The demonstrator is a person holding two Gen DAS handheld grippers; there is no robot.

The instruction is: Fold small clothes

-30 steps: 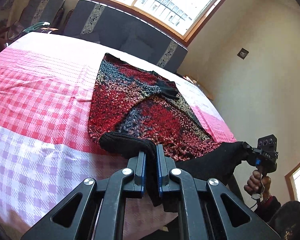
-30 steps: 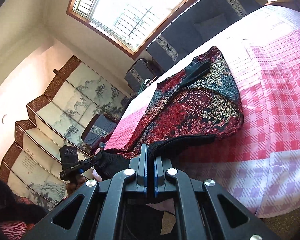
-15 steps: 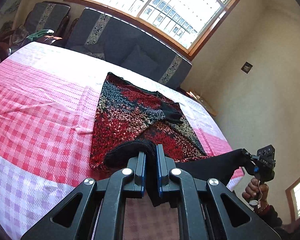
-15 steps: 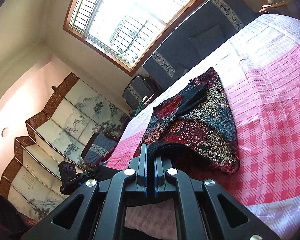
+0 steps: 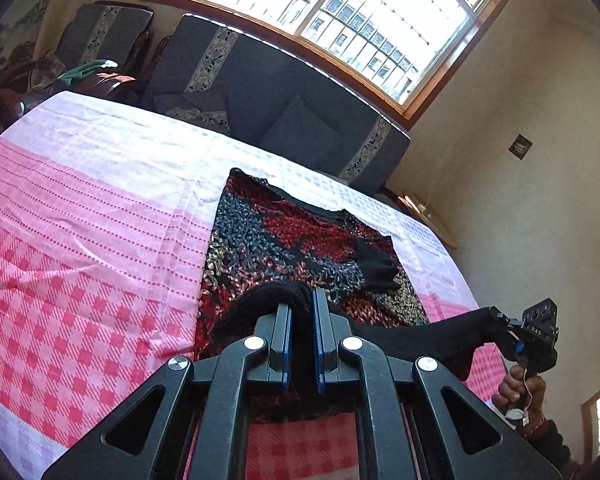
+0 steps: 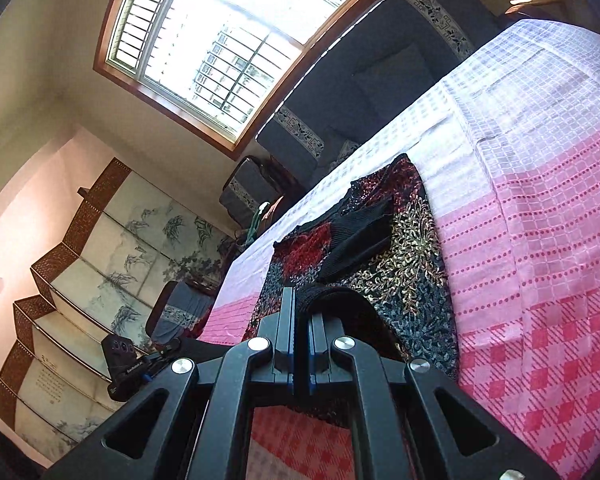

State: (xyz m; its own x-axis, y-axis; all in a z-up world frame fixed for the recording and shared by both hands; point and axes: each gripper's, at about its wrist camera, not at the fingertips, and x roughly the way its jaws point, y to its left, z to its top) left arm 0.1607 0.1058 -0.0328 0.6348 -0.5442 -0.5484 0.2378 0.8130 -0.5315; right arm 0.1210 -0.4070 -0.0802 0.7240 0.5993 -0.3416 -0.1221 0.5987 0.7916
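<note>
A small knit sweater (image 5: 284, 236), red, black, grey and gold, lies on the pink checked bedspread (image 5: 80, 240), sleeves folded in. My left gripper (image 5: 300, 300) is shut on its black ribbed hem (image 5: 260, 300), lifted over the sweater's body. My right gripper (image 6: 302, 304) is shut on the other end of the hem (image 6: 340, 300); the sweater also shows in the right wrist view (image 6: 404, 280). The right gripper appears in the left wrist view (image 5: 500, 322), holding the stretched hem (image 5: 420, 336). The left gripper's body shows in the right wrist view (image 6: 128, 364).
A dark sofa (image 5: 284, 92) stands behind the bed under a big window (image 5: 340, 16). A painted folding screen (image 6: 80, 300) stands at the left in the right wrist view. A dark armchair (image 5: 104, 32) is at the far left.
Both grippers have carried the hem up and forward over the sweater toward its neckline. The lower part is now doubling over the upper part.
</note>
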